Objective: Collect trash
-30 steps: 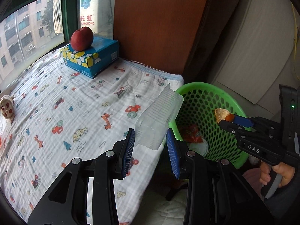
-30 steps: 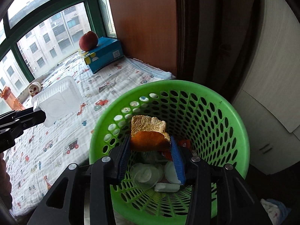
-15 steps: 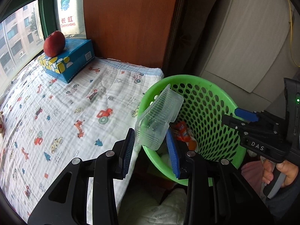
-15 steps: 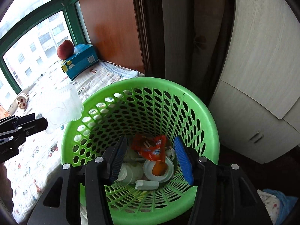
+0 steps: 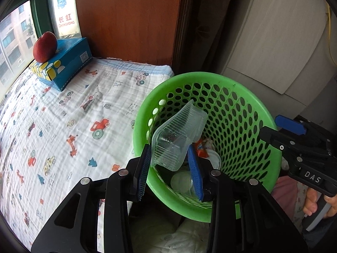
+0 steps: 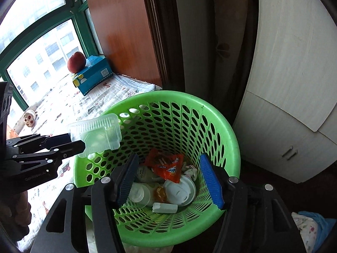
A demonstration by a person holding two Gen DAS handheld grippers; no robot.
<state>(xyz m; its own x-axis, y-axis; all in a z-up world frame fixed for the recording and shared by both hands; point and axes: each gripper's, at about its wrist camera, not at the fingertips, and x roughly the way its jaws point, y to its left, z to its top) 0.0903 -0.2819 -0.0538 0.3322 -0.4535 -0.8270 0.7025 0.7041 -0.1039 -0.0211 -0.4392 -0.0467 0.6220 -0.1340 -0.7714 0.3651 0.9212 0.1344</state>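
My left gripper (image 5: 169, 169) is shut on a clear plastic container (image 5: 178, 133) and holds it over the near-left rim of the green perforated basket (image 5: 248, 109). The container also shows in the right wrist view (image 6: 98, 133), above the basket's left rim (image 6: 233, 145). My right gripper (image 6: 168, 181) is open and empty above the basket. Inside lie an orange snack wrapper (image 6: 168, 166), white cup lids (image 6: 180, 191), a small orange peel piece (image 6: 160, 193) and a white block (image 6: 165, 208).
A bed with a cartoon-print sheet (image 5: 52, 116) lies left of the basket. A blue tissue box (image 5: 63, 67) with a red apple (image 5: 44, 46) on it stands by the window. A white cabinet (image 6: 290, 105) and a dark curtain (image 6: 195, 31) stand behind the basket.
My right gripper opened and let the orange peel fall into the basket. My left gripper carried the clear container from over the bed to over the basket.
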